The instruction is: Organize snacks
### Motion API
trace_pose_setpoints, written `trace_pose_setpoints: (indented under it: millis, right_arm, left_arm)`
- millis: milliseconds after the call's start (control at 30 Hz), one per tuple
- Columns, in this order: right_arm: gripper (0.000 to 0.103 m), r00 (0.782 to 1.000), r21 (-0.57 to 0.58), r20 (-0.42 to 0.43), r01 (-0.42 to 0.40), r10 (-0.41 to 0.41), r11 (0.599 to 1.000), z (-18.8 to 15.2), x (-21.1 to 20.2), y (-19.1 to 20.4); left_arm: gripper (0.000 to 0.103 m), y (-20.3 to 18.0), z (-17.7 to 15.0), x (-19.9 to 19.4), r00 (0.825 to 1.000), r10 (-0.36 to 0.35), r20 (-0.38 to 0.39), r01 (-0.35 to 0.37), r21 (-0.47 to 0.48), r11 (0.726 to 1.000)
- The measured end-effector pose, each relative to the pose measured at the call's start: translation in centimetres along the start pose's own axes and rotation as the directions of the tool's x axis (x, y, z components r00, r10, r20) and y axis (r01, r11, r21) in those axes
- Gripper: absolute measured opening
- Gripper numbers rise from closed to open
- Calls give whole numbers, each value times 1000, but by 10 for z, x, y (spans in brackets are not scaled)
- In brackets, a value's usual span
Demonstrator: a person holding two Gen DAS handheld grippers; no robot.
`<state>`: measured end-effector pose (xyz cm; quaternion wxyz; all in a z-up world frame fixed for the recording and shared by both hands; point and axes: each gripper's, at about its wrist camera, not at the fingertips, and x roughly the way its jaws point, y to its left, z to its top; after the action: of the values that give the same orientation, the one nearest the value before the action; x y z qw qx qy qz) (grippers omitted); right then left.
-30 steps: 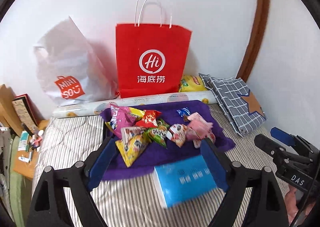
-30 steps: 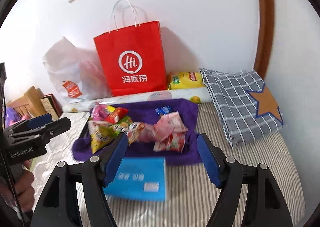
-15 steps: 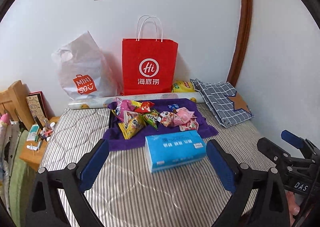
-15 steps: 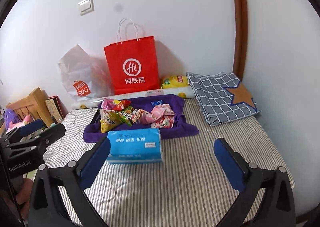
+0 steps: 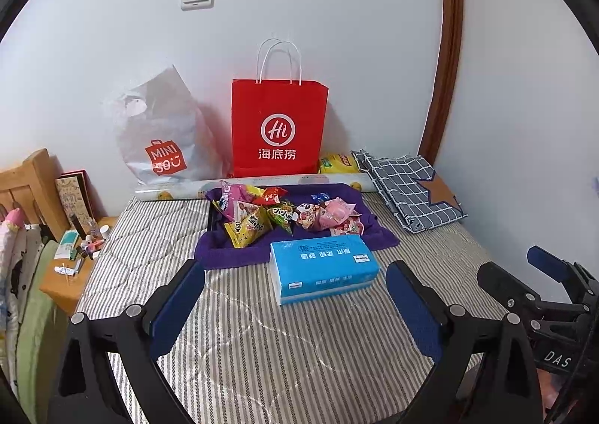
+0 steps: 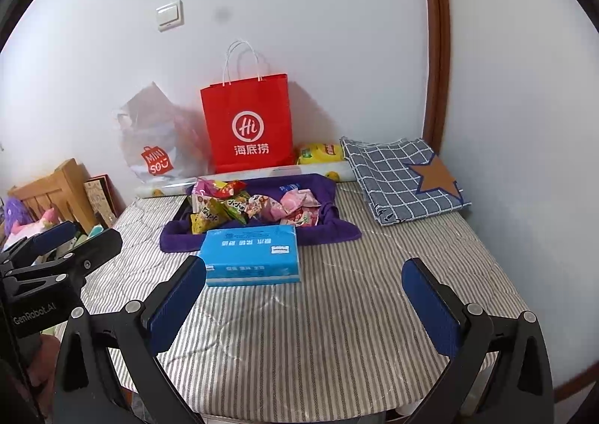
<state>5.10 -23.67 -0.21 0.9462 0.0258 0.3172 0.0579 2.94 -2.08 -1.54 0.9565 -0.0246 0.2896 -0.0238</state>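
Note:
A pile of snack packets (image 5: 288, 216) (image 6: 254, 209) lies on a purple cloth (image 5: 239, 255) (image 6: 337, 229) at the far side of a striped mattress. A blue tissue pack (image 5: 324, 267) (image 6: 251, 253) lies just in front of the cloth. My left gripper (image 5: 295, 296) is open and empty, well short of the tissue pack. My right gripper (image 6: 305, 296) is open and empty, also short of the pack. Each gripper shows at the edge of the other's view.
A red paper bag (image 5: 279, 128) and a white Miniso plastic bag (image 5: 161, 136) stand against the back wall. A yellow snack bag (image 6: 320, 154) and a rolled sheet (image 5: 172, 192) lie behind the cloth. A folded checked cloth (image 6: 404, 177) lies at the right. A wooden bedside stand (image 5: 67, 274) is at the left.
Both grippers have pulled back and up from the snacks and tissue pack, and their jaws have opened wider. The objects on the mattress have not moved.

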Motion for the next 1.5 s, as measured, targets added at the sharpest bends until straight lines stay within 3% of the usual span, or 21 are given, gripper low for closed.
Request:
trace_pose_setpoints:
  millis: [1500]
  right_arm:
    - [103,1000,5,12,23,-23,1000,-3,-8,-7]
  left_arm:
    - [98,2,-4,-5,1000,-2,-7,2,-3,1000]
